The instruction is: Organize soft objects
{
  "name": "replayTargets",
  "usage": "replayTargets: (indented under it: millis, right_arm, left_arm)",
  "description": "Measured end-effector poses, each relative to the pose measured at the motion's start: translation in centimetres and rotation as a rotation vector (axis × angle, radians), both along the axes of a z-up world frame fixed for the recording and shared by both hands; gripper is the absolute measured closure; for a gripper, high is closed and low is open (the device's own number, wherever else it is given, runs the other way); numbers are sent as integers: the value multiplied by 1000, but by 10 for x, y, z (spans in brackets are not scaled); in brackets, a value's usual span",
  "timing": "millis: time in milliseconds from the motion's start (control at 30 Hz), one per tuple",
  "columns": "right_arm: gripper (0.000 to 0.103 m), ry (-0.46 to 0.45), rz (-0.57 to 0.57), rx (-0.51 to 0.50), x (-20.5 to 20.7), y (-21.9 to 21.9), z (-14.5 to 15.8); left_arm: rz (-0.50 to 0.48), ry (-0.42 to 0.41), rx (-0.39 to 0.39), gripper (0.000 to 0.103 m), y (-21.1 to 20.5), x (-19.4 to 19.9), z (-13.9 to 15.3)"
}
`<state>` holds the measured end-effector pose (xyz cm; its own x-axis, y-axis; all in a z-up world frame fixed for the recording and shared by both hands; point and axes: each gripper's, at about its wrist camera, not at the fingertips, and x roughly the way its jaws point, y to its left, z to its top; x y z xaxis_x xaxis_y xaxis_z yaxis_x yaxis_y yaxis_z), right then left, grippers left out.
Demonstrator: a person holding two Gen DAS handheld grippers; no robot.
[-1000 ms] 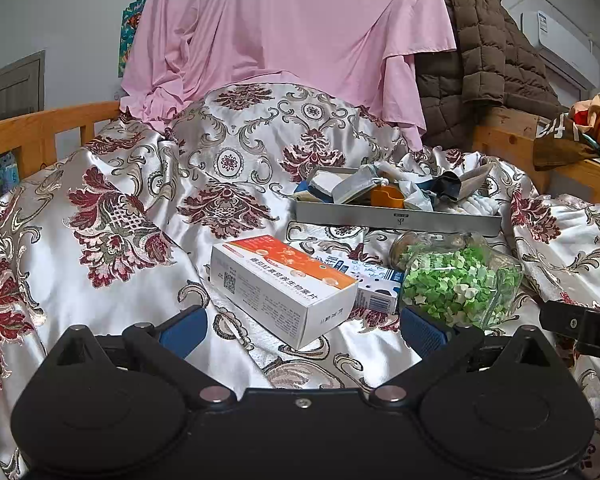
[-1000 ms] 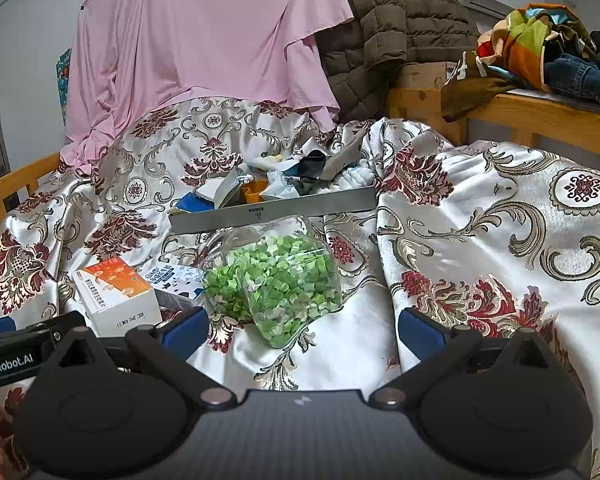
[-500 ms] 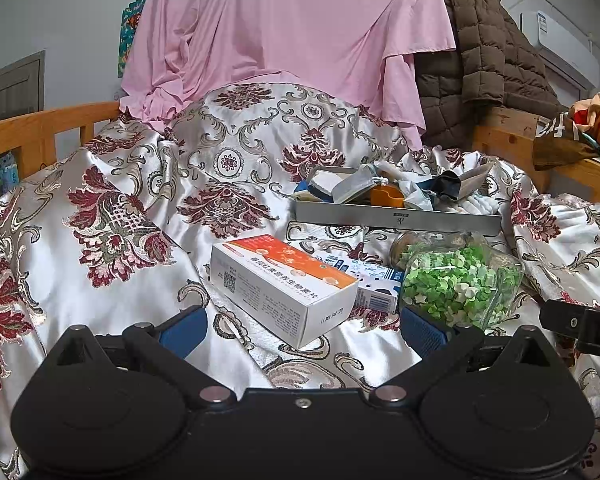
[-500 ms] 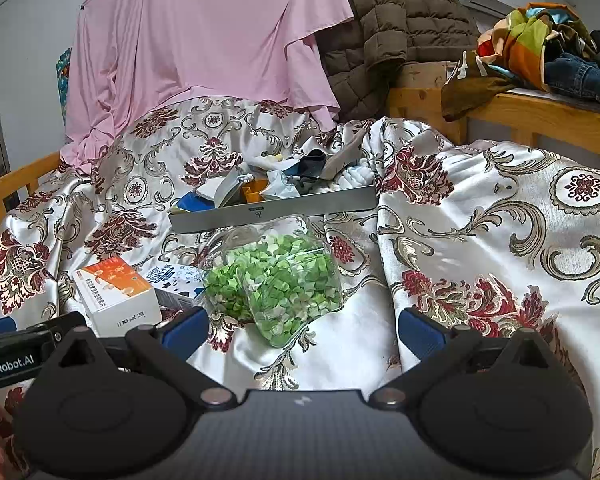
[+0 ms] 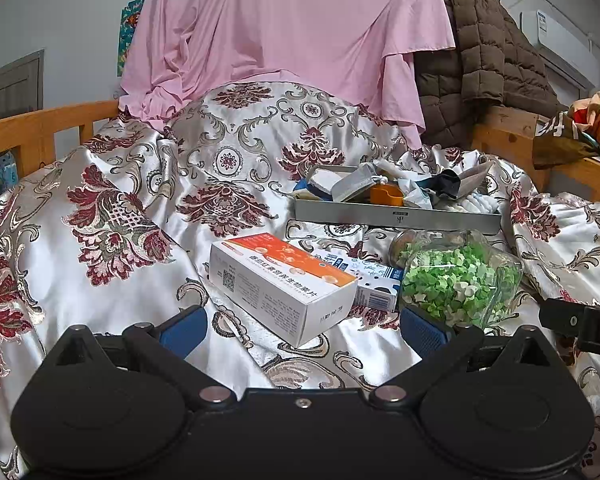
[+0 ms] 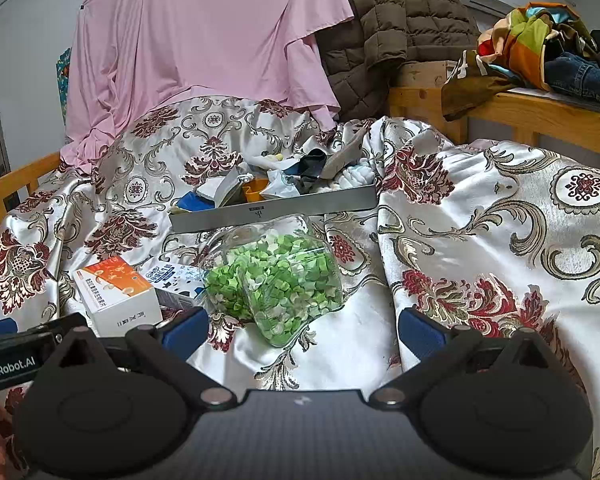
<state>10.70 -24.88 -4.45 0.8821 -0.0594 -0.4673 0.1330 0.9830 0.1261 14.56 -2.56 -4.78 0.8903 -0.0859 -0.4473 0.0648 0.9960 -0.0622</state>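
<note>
Both grippers hover low over a floral satin bedspread (image 5: 112,216) with jaws spread wide and nothing between them: the left gripper (image 5: 300,326) faces an orange-and-white medicine box (image 5: 280,280) lying just ahead of its fingers, the right gripper (image 6: 302,326) a clear bag of green and white paper stars (image 6: 278,280). A small blue-and-white carton (image 5: 370,280) lies wedged between box and bag. Farther ahead of both sits a grey tray (image 6: 276,210) heaped with soft odds and ends, well clear of either gripper.
</note>
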Motion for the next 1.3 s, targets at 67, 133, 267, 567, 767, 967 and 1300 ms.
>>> replayTargets:
  millis: [67, 133, 267, 567, 767, 967, 1300]
  right_arm:
    - [0, 2, 2, 0, 0, 1, -1]
    - [0, 2, 4, 0, 0, 1, -3]
    - [0, 3, 4, 0, 0, 2, -2]
    - [0, 4, 4, 0, 0, 2, -3]
    - [0, 4, 4, 0, 0, 2, -3]
    - [0, 4, 4, 1, 0, 2, -3]
    - [0, 5, 4, 0, 1, 2, -2]
  left_arm:
    - [-1, 1, 0, 1, 0, 0, 0]
    - [-1, 1, 0, 1, 1, 0, -1]
    - [-1, 1, 0, 1, 1, 0, -1]
    - [-1, 2, 0, 1, 1, 0, -1]
    - [-1, 2, 0, 1, 1, 0, -1]
    - [-1, 2, 0, 1, 1, 0, 0]
    - [-1, 3, 0, 1, 0, 0, 1]
